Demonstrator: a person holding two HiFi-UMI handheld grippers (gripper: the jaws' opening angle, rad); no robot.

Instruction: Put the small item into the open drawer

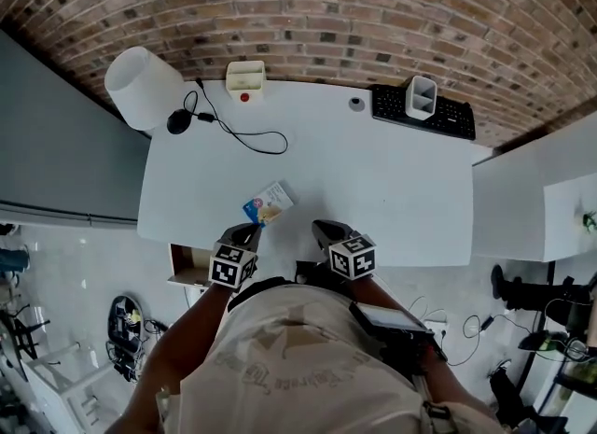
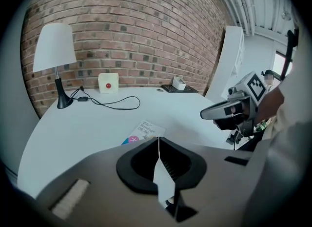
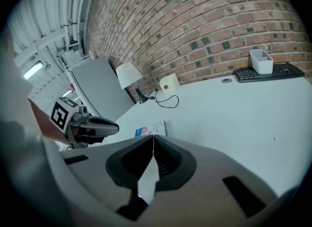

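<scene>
Left gripper and right gripper are held fully closed, with nothing gripped. The bandage box is laid flat on the white desk

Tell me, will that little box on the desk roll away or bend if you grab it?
Probably no rolling: the little box lies flat, with straight edges. It looks like thin cardboard, so likely light and squashable. On the smooth desk it may slide when nudged.

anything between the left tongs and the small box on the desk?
Nothing. In the left gripper view the small box lies on the desk right beyond the tips of the shut left tongs.
</scene>
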